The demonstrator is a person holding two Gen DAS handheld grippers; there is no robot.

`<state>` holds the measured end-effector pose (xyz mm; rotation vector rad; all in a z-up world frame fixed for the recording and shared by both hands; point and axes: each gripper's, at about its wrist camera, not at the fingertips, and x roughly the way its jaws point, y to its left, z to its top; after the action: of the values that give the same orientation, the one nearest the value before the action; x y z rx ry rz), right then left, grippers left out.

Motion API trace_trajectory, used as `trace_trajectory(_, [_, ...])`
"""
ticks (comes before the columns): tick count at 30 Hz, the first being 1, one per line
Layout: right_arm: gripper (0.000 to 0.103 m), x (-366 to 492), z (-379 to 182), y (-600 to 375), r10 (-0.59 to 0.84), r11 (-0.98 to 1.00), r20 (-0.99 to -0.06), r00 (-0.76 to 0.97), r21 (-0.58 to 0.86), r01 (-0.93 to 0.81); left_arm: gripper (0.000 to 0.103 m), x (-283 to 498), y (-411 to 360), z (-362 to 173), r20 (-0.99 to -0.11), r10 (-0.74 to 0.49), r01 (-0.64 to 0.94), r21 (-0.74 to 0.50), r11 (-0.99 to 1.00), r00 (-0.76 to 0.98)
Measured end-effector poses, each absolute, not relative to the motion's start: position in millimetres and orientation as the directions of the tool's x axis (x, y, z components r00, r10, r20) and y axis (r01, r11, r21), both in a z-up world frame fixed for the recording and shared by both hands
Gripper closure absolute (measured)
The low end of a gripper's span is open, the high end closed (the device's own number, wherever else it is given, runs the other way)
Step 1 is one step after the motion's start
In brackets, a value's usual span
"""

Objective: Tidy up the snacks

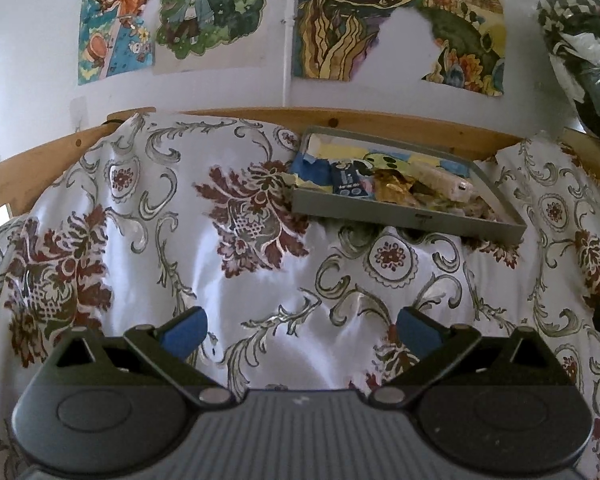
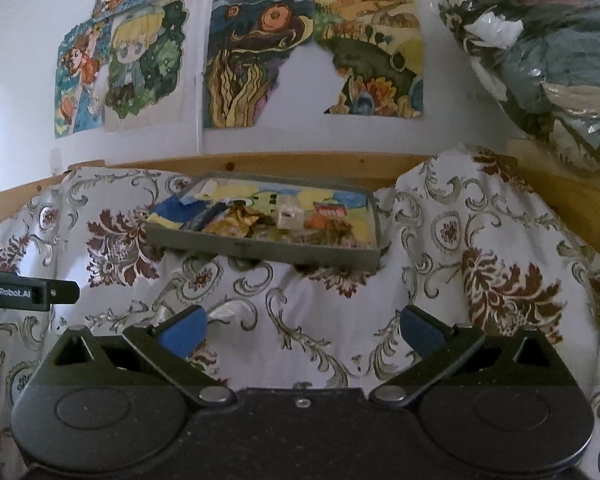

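Grey tray (image 1: 404, 216); white cloth (image 1: 180, 248), maroon floral pattern.

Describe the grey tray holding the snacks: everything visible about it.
The grey tray is shallow and rectangular, with low walls that look like plastic or metal. It rests tilted on the floral cloth, its far side near the wooden rail. Inside lie jumbled snacks, including a gold wrapper and a clear packet, over a colourful liner. Neither claw touches it.

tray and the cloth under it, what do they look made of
Tray: grey, matte, likely plastic or painted metal; flat even walls with no shine. Cloth: glossy satin-like fabric, judging by bright highlights along its soft folds, printed with floral scrolls.
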<state>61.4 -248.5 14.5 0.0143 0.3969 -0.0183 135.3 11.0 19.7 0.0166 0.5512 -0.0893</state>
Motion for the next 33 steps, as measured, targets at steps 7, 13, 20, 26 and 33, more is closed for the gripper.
trace_trajectory(7, [0.001,61.6,11.0,-251.8,-0.025,0.999,-0.402,0.915,0.02,0.036,0.0,134.4,9.6,13.8,-0.532,-0.086,0.098,-0.005,0.995,0.843])
trace_trajectory(13, [0.001,63.2,9.6,-251.7,-0.024,0.999,-0.409,0.912,0.019,0.035,0.0,134.4,9.3,10.7,-0.541,-0.087,0.099,-0.007,0.995,0.836])
trace_trajectory(20, [0.001,65.2,8.7,-251.5,-0.021,0.999,-0.416,0.909,0.018,0.032,0.0,134.3,8.5,10.0,-0.546,-0.091,0.102,-0.012,0.995,0.833])
trace_trajectory(26, [0.001,64.7,7.1,-250.0,-0.02,1.0,-0.419,0.908,0.013,0.028,0.0,133.7,7.2,9.6,-0.551,-0.098,0.108,-0.015,0.994,0.829])
trace_trajectory(33, [0.001,65.2,6.1,-249.6,-0.02,0.999,-0.422,0.906,0.014,0.029,0.0,132.8,5.1,10.3,-0.557,-0.107,0.111,-0.026,0.994,0.824])
